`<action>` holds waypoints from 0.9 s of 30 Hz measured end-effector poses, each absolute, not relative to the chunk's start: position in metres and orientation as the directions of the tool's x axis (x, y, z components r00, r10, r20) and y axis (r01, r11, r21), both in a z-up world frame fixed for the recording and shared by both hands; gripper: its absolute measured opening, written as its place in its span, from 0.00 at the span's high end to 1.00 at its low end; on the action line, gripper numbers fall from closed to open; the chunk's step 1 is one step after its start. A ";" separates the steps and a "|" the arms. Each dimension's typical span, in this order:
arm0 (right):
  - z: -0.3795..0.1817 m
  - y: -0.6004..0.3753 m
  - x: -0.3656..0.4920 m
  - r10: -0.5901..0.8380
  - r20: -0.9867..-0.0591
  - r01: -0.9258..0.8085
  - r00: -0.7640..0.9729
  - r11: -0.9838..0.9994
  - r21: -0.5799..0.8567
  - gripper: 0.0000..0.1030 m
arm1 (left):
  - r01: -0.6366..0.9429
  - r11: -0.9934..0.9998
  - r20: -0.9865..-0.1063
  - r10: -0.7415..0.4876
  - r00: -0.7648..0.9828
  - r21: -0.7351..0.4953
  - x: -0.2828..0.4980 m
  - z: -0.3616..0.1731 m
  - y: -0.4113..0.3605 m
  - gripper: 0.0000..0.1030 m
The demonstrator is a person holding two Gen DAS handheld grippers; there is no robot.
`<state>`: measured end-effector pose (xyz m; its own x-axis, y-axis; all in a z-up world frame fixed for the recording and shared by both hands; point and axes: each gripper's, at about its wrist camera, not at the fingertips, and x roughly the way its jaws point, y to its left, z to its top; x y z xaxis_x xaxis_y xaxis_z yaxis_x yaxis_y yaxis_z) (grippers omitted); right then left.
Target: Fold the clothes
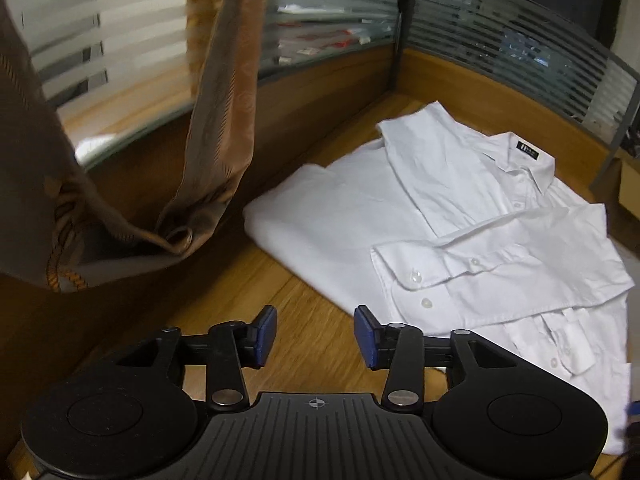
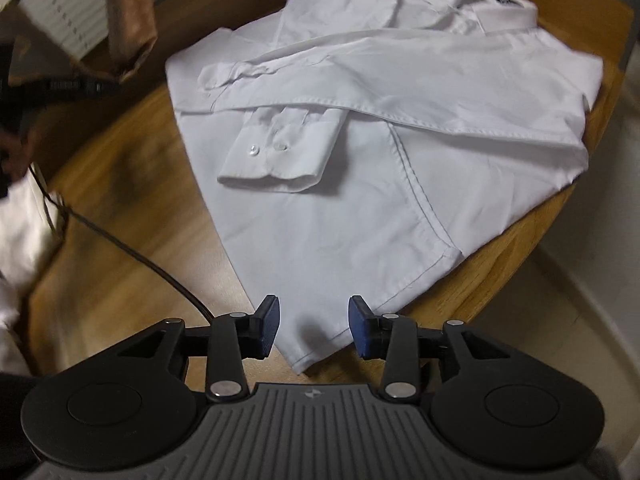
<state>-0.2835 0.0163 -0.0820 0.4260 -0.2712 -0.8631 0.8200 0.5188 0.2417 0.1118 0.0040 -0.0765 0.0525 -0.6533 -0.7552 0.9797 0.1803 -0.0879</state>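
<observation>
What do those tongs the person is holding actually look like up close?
Both look alike. The left tongs and right tongs each have two blue ribbed pads on black linkage arms with silver rivets, two round black discs, and a grey ridged plate bearing a small crosshair mark. A dark cable trails across the table.

Bare bench [image 1: 304, 320] lies open ahead of my left fingers [image 1: 266, 336], between the white shirt [image 1: 440, 208] and the brown cloth [image 1: 216, 120] hanging at the wooden partition [image 1: 328, 92]. My right fingers [image 2: 270, 330] straddle the shirt's hem; a dark cable [image 2: 132, 252] crosses the bench to their left.
</observation>
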 end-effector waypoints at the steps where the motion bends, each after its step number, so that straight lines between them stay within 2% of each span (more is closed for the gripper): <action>1: -0.083 0.020 -0.278 -0.288 -0.862 0.817 0.418 0.534 0.218 0.58 | 0.981 0.176 -0.762 -0.645 0.056 -0.077 0.114 -0.077 0.005 0.54; 5: -0.087 0.028 -0.258 -0.333 -0.859 0.801 0.389 0.583 0.137 0.53 | 0.984 0.173 -0.779 -0.622 0.085 -0.031 0.127 -0.077 0.009 0.53; 9: -0.090 0.040 -0.245 -0.354 -0.859 0.766 0.371 0.639 0.067 0.43 | 0.984 0.176 -0.785 -0.609 0.113 0.005 0.145 -0.076 0.015 0.50; 14: -0.099 0.052 -0.235 -0.358 -0.867 0.733 0.347 0.680 0.013 0.42 | 0.986 0.159 -0.787 -0.603 0.131 0.043 0.164 -0.068 0.018 0.48; 18: -0.104 0.063 -0.224 -0.376 -0.868 0.705 0.325 0.708 -0.042 0.42 | 0.981 0.196 -0.770 -0.627 0.122 -0.004 0.174 -0.067 0.023 0.43; 19: -0.105 0.065 -0.222 -0.391 -0.864 0.706 0.317 0.706 -0.061 0.44 | 0.979 0.202 -0.768 -0.631 0.113 -0.022 0.175 -0.069 0.024 0.42; 20: -0.105 0.066 -0.221 -0.411 -0.858 0.708 0.307 0.701 -0.082 0.54 | 0.978 0.205 -0.767 -0.634 0.097 -0.046 0.174 -0.072 0.025 0.42; 21: -0.105 0.065 -0.221 -0.423 -0.855 0.708 0.299 0.699 -0.099 0.71 | 0.976 0.204 -0.767 -0.637 0.077 -0.072 0.172 -0.075 0.025 0.42; 24: -0.102 0.065 -0.222 -0.444 -0.851 0.700 0.280 0.701 -0.136 0.95 | 0.963 0.221 -0.756 -0.654 0.027 -0.156 0.164 -0.084 0.025 0.38; 27: -0.090 0.074 -0.225 -0.493 -0.829 0.693 0.263 0.695 -0.193 0.99 | 0.938 0.254 -0.735 -0.678 -0.002 -0.237 0.152 -0.094 0.023 0.35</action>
